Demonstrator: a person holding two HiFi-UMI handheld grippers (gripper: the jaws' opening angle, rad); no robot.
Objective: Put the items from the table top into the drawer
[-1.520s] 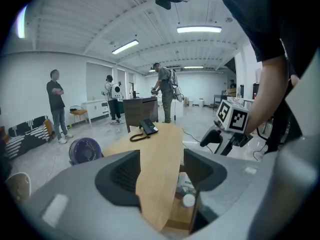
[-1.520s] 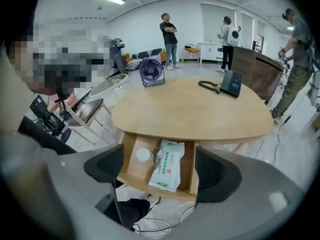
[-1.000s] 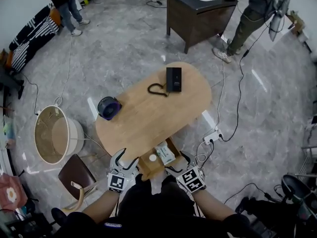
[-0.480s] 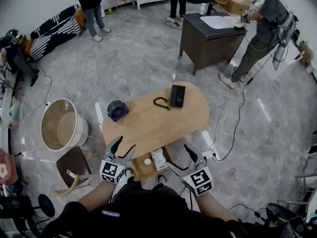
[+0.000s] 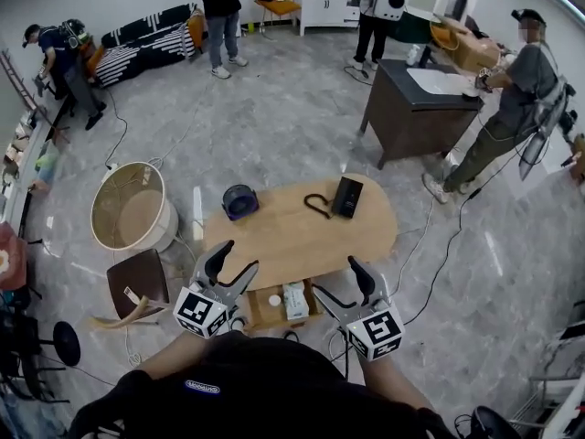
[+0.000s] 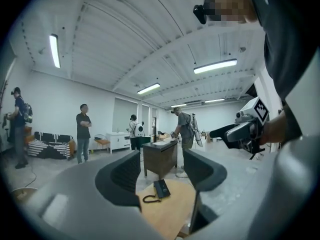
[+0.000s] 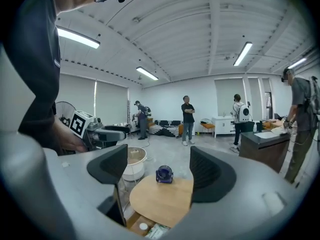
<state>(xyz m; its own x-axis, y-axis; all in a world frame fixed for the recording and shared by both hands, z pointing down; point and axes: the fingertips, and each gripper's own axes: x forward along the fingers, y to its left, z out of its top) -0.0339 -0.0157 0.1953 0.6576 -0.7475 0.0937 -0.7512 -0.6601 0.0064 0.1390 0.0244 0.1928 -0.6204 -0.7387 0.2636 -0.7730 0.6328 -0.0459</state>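
The left claw [image 5: 233, 262] and right claw [image 5: 340, 280] are hanging released and empty, the right one just closing slightly. Below them the drawer [image 5: 260, 315] is holding a packet [image 5: 293, 300]; beyond, the fan [image 5: 239, 201] and phone [image 5: 346, 197] are waiting on the bench [image 5: 302, 238].

- We see a grey marbled floor [image 5: 292, 108] across the whole head view, with a black cable [image 5: 448, 245] trailing at the right.
- At the upper right stands a dark wooden desk [image 5: 416, 117].
- Along the top edge we find a striped sofa [image 5: 151, 37] at the left and a white cabinet [image 5: 324, 5] at the centre.
- At the left sits a round beige tub [image 5: 132, 207], and just below it a brown chair [image 5: 137, 282].
- In the left gripper view we see a ribbed white ceiling [image 6: 125, 29] with lit strip lights [image 6: 215, 66] above pale walls [image 6: 55, 99].
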